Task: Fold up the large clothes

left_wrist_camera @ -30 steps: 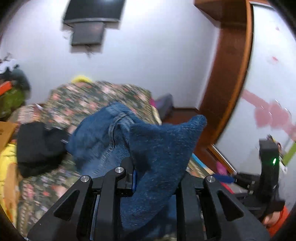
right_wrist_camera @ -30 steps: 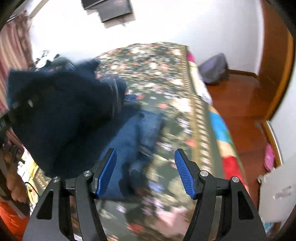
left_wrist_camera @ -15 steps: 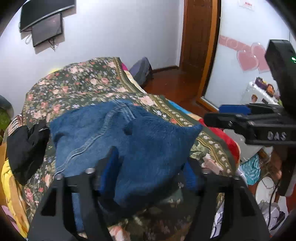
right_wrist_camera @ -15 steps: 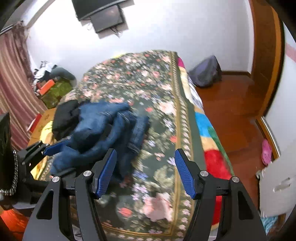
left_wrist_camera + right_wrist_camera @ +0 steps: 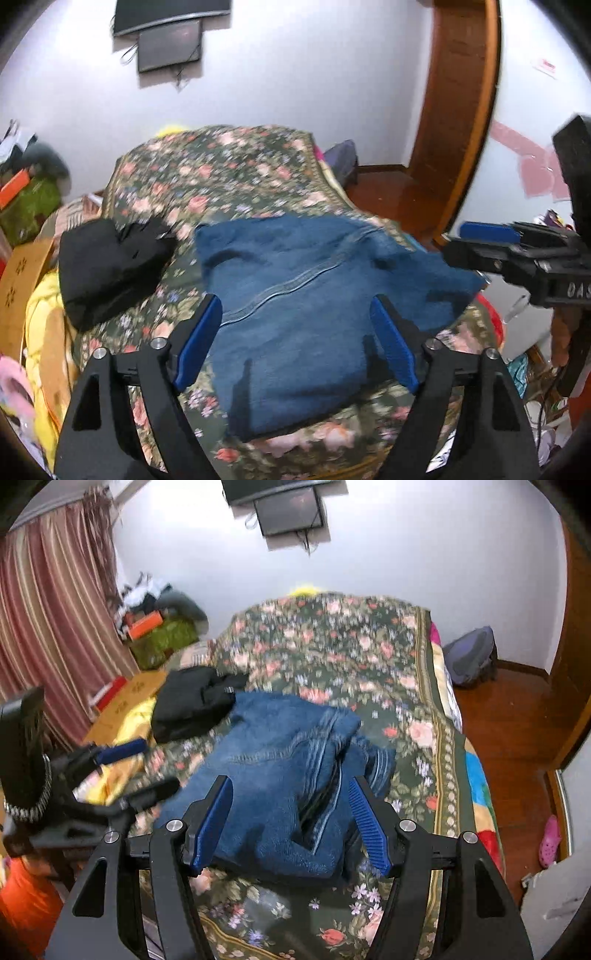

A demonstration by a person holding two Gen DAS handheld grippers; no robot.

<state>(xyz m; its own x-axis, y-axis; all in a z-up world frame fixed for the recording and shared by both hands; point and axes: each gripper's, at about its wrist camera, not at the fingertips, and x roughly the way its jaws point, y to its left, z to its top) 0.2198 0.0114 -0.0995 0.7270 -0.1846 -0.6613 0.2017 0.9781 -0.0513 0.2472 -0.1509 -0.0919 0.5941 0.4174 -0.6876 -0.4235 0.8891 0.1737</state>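
Note:
Blue jeans (image 5: 306, 295) lie folded in a pile on the flowered bedspread (image 5: 221, 173), near the bed's front end; they also show in the right wrist view (image 5: 288, 771). My left gripper (image 5: 295, 343) is open and empty, held just above the near edge of the jeans. My right gripper (image 5: 290, 823) is open and empty, also over the near edge of the jeans. The right gripper shows at the right of the left wrist view (image 5: 517, 251), and the left gripper shows at the left of the right wrist view (image 5: 110, 771).
A black garment (image 5: 107, 262) lies on the bed left of the jeans. Yellow cloth and a cardboard box (image 5: 125, 698) sit at the bed's left side. A grey backpack (image 5: 472, 657) rests on the wooden floor by the wall. A doorway (image 5: 454, 110) is at the right.
My left gripper let go of the jeans and opened; the jeans dropped onto the bed in a folded pile. Both grippers now hover open over them.

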